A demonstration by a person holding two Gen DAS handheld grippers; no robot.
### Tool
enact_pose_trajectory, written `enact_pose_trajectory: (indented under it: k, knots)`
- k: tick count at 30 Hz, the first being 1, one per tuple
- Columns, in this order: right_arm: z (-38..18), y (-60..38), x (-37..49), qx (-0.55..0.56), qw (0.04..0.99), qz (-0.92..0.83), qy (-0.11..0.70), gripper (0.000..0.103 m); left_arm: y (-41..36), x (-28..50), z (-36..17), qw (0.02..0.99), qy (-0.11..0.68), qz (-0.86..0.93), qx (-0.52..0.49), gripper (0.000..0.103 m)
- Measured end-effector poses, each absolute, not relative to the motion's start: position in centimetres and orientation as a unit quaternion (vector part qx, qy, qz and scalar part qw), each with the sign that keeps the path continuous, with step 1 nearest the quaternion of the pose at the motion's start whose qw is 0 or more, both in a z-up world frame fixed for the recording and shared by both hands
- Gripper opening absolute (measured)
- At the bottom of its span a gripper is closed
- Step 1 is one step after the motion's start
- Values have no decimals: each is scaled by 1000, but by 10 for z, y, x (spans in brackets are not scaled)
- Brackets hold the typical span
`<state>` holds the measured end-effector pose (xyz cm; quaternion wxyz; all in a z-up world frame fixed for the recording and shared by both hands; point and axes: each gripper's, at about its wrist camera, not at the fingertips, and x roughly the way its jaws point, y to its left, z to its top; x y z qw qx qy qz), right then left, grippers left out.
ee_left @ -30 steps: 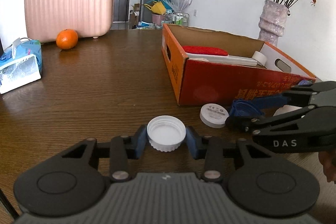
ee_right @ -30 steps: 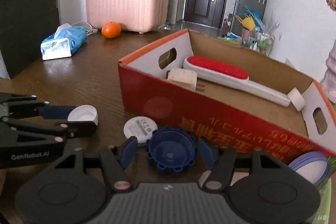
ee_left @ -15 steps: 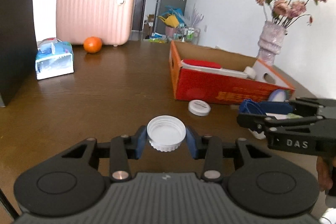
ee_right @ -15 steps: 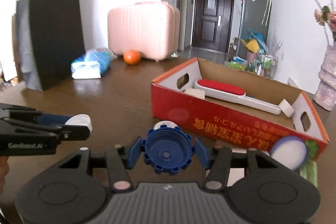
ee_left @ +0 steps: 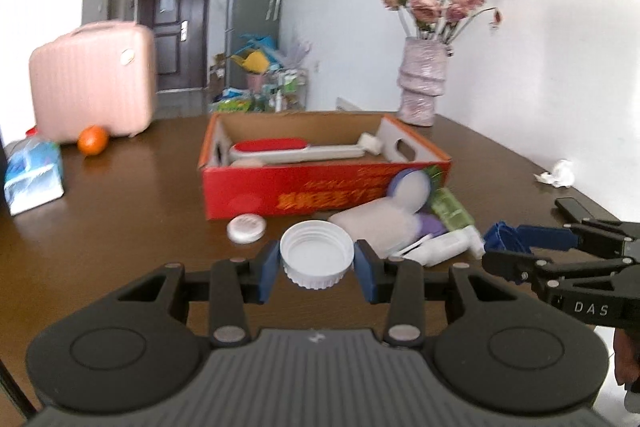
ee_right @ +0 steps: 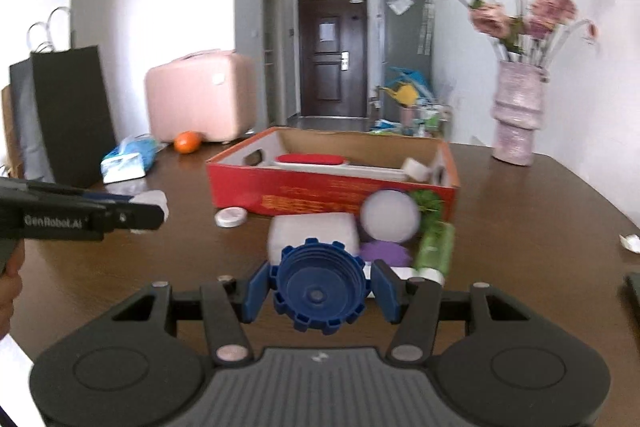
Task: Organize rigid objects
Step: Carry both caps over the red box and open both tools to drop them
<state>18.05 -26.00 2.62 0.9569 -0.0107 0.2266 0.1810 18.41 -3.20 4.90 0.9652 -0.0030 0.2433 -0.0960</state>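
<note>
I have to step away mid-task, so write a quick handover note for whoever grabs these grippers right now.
Left gripper: shut on the white cap, held above the table.
Right gripper: shut on the blue cap, also lifted.
Red box: already holds the red-topped brush and a tape roll.
Left: drop both caps in the box, then the small white disc and the pile of items in front of it.

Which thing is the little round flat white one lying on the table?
Find the red cardboard box on the brown table. Just before its front left corner lies a small white disc, flat and alone, unlike the white cap held in the left gripper.
</note>
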Motion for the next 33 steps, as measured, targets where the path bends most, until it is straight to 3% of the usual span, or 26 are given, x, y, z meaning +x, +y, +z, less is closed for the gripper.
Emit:
enact_pose_trajectory:
  k: [8, 16, 24, 33]
  knots:
    - [28, -284, 204, -2, 962, 169, 213, 54, -48, 223, 60, 966, 232, -111, 16, 41]
    - [57, -275, 306, -50, 961, 188, 197, 54, -59, 352, 78, 959, 246, -139, 16, 41]
    - [47, -251, 450, -91, 940, 188, 271, 54, -61, 478, 48, 940, 317, -123, 36, 41]
    - [9, -220, 543, -154, 909, 166, 351, 55, -24, 525, 9, 915, 387, -106, 35, 42]
